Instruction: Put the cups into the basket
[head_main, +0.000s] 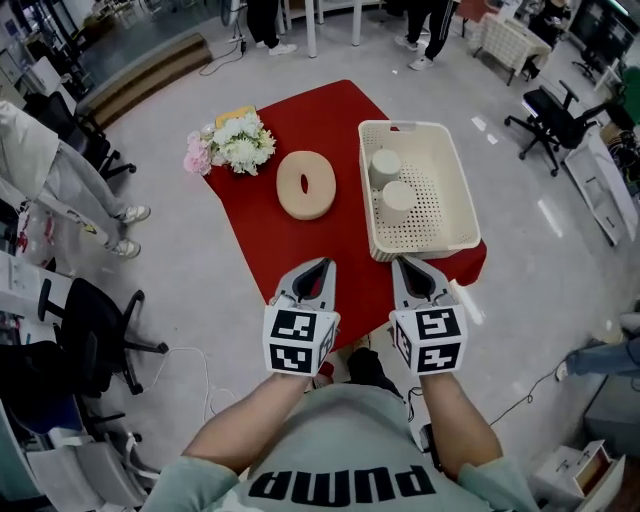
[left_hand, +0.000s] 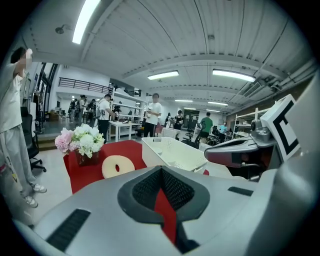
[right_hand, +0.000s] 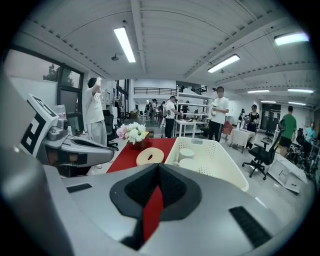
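A cream perforated basket (head_main: 462, 190) stands on the right part of the red cloth (head_main: 290, 260). Two pale cups (head_main: 384, 165) (head_main: 398, 200) rest upside down inside it; in the right gripper view they show as cups (right_hand: 186, 153) within the basket (right_hand: 225, 167). My left gripper (head_main: 318, 265) hovers over the cloth's near edge, jaws together and nothing between them. My right gripper (head_main: 408, 262) sits just in front of the basket's near wall, also shut and empty. In their own views, the left gripper (left_hand: 161, 170) and right gripper (right_hand: 159, 167) show jaws meeting at the tip.
A beige ring-shaped cushion (head_main: 306, 184) lies mid-cloth, left of the basket. A bunch of white and pink flowers (head_main: 232, 145) stands at the far left corner. Office chairs (head_main: 95, 340) and several people surround the low table.
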